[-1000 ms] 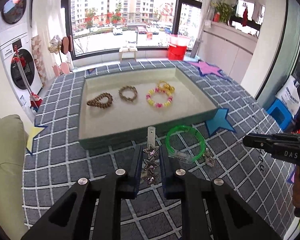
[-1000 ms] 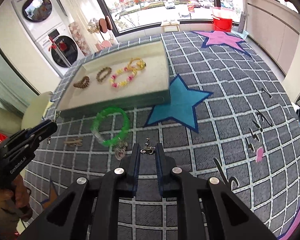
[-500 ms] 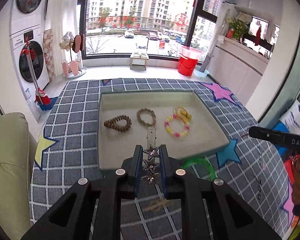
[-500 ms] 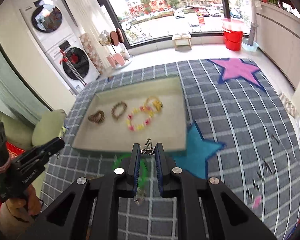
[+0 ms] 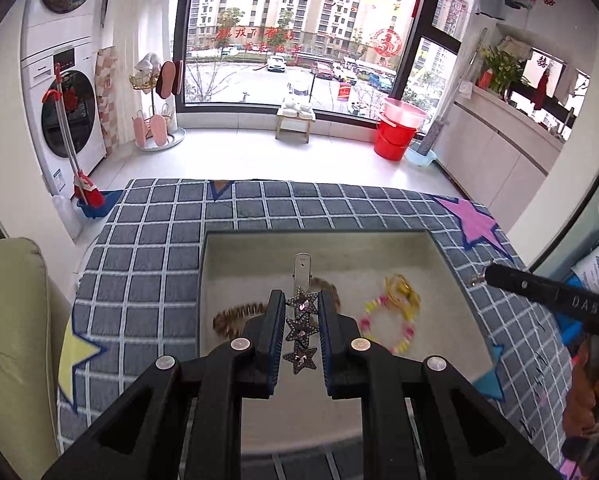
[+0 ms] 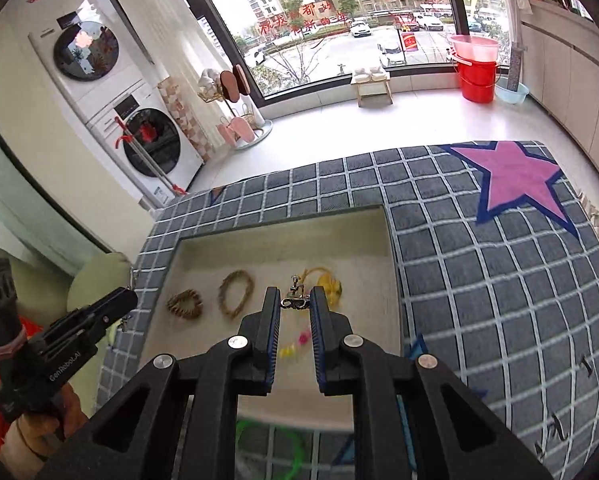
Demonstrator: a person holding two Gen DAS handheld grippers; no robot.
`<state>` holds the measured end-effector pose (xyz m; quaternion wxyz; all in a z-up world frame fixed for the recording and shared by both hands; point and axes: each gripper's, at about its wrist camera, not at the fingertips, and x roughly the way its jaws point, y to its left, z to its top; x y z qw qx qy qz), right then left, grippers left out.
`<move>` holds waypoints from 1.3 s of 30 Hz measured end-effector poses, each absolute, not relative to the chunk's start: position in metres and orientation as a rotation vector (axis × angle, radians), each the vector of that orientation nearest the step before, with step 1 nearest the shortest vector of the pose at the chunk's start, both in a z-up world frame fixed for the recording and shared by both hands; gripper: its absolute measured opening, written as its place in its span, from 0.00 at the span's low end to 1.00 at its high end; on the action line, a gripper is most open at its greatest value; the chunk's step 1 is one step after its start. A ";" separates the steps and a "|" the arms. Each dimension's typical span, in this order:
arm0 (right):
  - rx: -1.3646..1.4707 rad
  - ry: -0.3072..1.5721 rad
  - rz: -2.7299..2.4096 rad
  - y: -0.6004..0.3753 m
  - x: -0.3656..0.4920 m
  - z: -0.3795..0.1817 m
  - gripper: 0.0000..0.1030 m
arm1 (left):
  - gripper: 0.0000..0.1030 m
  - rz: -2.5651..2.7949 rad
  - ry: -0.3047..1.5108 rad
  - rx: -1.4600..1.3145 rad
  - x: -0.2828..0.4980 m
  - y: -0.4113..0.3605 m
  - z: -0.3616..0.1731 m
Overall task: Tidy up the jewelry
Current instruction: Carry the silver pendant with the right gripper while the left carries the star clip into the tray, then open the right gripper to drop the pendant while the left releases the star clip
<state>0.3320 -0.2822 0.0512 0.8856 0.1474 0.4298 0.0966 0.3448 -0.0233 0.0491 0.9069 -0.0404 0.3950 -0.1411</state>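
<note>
My left gripper point(image 5: 301, 300) is shut on a star-studded hair clip point(image 5: 300, 322) and holds it above the beige tray point(image 5: 235, 360). My right gripper point(image 6: 294, 295) is shut on a small silver earring point(image 6: 294, 300), also above the tray point(image 6: 203, 240). In the tray lie two brown bead bracelets point(image 6: 184, 305) point(image 6: 236, 291), a pink-and-yellow bead bracelet point(image 5: 387, 330) and a yellow piece point(image 5: 401, 292). A green bangle point(image 6: 275, 450) lies on the checked cloth in front of the tray, partly hidden by the right gripper. Each gripper shows in the other's view: the left point(image 6: 127, 302), the right point(image 5: 489, 274).
The tray stands on a grey checked cloth point(image 6: 479, 280) with pink point(image 6: 515, 178), blue and yellow point(image 5: 73, 356) stars. A pale green cushion point(image 5: 7, 340) lies at the left. Beyond are washing machines point(image 6: 147, 148), a stool point(image 5: 295, 122) and red buckets point(image 5: 395, 136).
Both grippers have risen and moved forward over the tray with their pieces still held. The green bangle has dropped out of the left view.
</note>
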 end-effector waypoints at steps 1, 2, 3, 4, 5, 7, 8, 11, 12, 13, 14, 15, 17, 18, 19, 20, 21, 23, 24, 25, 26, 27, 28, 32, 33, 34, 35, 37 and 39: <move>0.300 0.896 0.198 -0.280 0.337 0.048 0.16 | 0.29 -0.287 0.819 -0.078 0.351 -0.026 0.046; 0.292 0.901 0.195 -0.278 0.342 0.044 0.16 | 0.29 -0.281 0.822 -0.073 0.355 -0.028 0.043; 0.282 0.907 0.190 -0.276 0.348 0.039 0.16 | 0.29 -0.274 0.830 -0.063 0.361 -0.031 0.038; 0.274 0.911 0.186 -0.274 0.352 0.037 0.16 | 0.29 -0.269 0.837 -0.055 0.366 -0.034 0.035; 0.265 0.916 0.181 -0.273 0.358 0.032 0.16 | 0.29 -0.260 0.848 -0.043 0.372 -0.037 0.028; 0.257 0.923 0.176 -0.271 0.365 0.026 0.16 | 0.29 -0.253 0.858 -0.027 0.378 -0.042 0.021; 0.253 0.928 0.173 -0.271 0.369 0.023 0.16 | 0.29 -0.251 0.864 -0.016 0.382 -0.046 0.016; 0.229 0.950 0.142 -0.270 0.381 0.009 0.16 | 0.29 -0.240 0.883 0.018 0.391 -0.054 0.002; 0.225 0.955 0.133 -0.270 0.382 0.006 0.16 | 0.29 -0.237 0.894 0.032 0.394 -0.056 -0.005; 0.228 0.965 0.125 -0.271 0.385 -0.001 0.16 | 0.29 -0.237 0.901 0.039 0.394 -0.057 -0.008; 0.235 0.972 0.122 -0.272 0.387 -0.006 0.16 | 0.29 -0.240 0.911 0.044 0.395 -0.059 -0.012; 0.239 0.978 0.117 -0.273 0.389 -0.011 0.16 | 0.29 -0.244 0.917 0.046 0.396 -0.059 -0.015; 0.239 0.989 0.108 -0.274 0.390 -0.019 0.16 | 0.29 -0.241 0.924 0.057 0.396 -0.061 -0.020; 0.238 0.992 0.105 -0.275 0.391 -0.022 0.16 | 0.29 -0.241 0.929 0.061 0.396 -0.062 -0.022; 0.238 0.997 0.101 -0.275 0.392 -0.026 0.16 | 0.29 -0.241 0.933 0.063 0.396 -0.064 -0.023; 0.240 1.004 0.100 -0.275 0.393 -0.029 0.16 | 0.29 -0.239 0.938 0.067 0.398 -0.065 -0.024; 0.241 1.009 0.099 -0.276 0.393 -0.031 0.16 | 0.29 -0.238 0.940 0.073 0.398 -0.065 -0.025; 0.222 0.999 0.096 -0.273 0.392 -0.032 0.16 | 0.29 -0.234 0.947 0.094 0.397 -0.069 -0.027; 0.213 1.001 0.100 -0.271 0.392 -0.032 0.16 | 0.29 -0.230 0.948 0.107 0.397 -0.072 -0.028; 0.209 1.001 0.102 -0.270 0.392 -0.032 0.16 | 0.29 -0.228 0.945 0.118 0.395 -0.074 -0.028; 0.205 1.001 0.101 -0.269 0.392 -0.032 0.16 | 0.29 -0.224 0.944 0.125 0.394 -0.075 -0.028; 0.203 1.002 0.102 -0.268 0.391 -0.032 0.17 | 0.29 -0.223 0.943 0.133 0.394 -0.076 -0.027; 0.203 1.004 0.104 -0.267 0.391 -0.032 0.17 | 0.29 -0.228 0.945 0.139 0.393 -0.078 -0.027; 0.208 1.015 0.102 -0.268 0.390 -0.033 0.18 | 0.29 -0.231 0.944 0.144 0.390 -0.081 -0.026; 0.209 1.016 0.103 -0.268 0.391 -0.033 0.19 | 0.29 -0.228 0.945 0.143 0.390 -0.081 -0.026; 0.210 1.017 0.106 -0.268 0.391 -0.032 0.21 | 0.29 -0.224 0.945 0.139 0.389 -0.081 -0.025; 0.211 1.016 0.107 -0.267 0.391 -0.031 0.28 | 0.29 -0.220 0.943 0.136 0.389 -0.080 -0.024; 0.218 1.008 0.111 -0.268 0.389 -0.028 0.51 | 0.30 -0.214 0.940 0.130 0.388 -0.079 -0.023; 0.227 0.990 0.122 -0.268 0.385 -0.023 0.60 | 0.30 -0.211 0.941 0.130 0.387 -0.078 -0.022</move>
